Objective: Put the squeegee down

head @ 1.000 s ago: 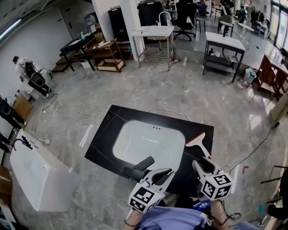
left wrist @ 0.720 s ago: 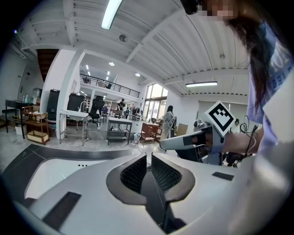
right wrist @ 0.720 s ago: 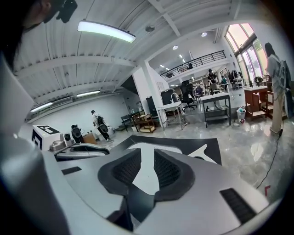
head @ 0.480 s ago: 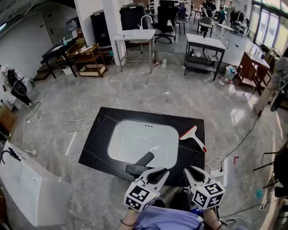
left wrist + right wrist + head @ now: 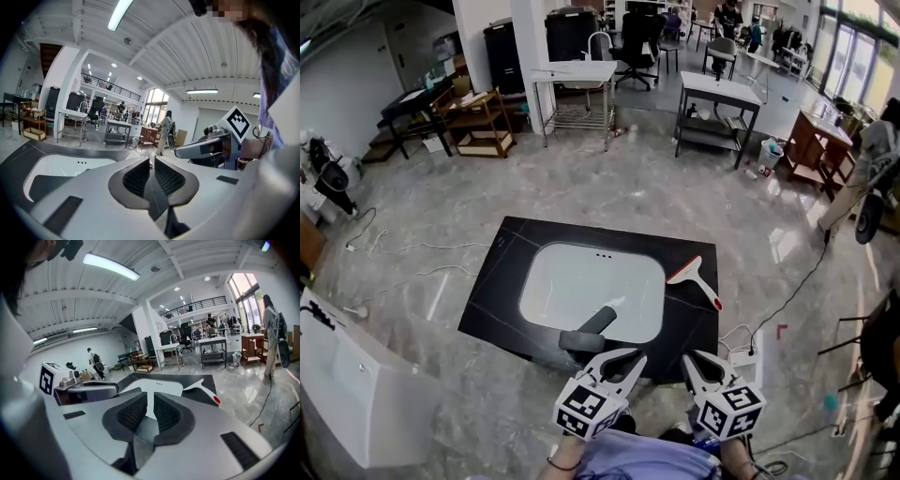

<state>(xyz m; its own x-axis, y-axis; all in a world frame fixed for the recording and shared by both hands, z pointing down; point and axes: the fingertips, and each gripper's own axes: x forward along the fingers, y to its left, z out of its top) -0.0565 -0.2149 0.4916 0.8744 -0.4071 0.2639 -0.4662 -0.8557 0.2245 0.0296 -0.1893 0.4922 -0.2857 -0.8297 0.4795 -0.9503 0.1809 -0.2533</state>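
The squeegee (image 5: pixel 694 279), white with a red-tipped handle, lies flat on the black countertop (image 5: pixel 502 281) just right of the white basin (image 5: pixel 591 286); the right gripper view has it too, squeegee (image 5: pixel 202 386). My right gripper (image 5: pixel 689 361) hangs off the counter's near edge, well short of it. Its jaws are closing to a narrow gap with nothing between them (image 5: pixel 150 399). My left gripper (image 5: pixel 633 358) sits beside it, shut and empty, just behind the dark faucet (image 5: pixel 586 333).
A white cabinet (image 5: pixel 347 394) stands at the lower left. Cables (image 5: pixel 412 248) trail over the marble floor and a power strip (image 5: pixel 745 361) lies near the counter's right corner. Metal tables (image 5: pixel 717 103) stand at the back; a person (image 5: pixel 872 178) stands at the right.
Both grippers have drawn back from the counter toward me. The right jaws have narrowed with nothing in them. The squeegee stays flat on the counter.
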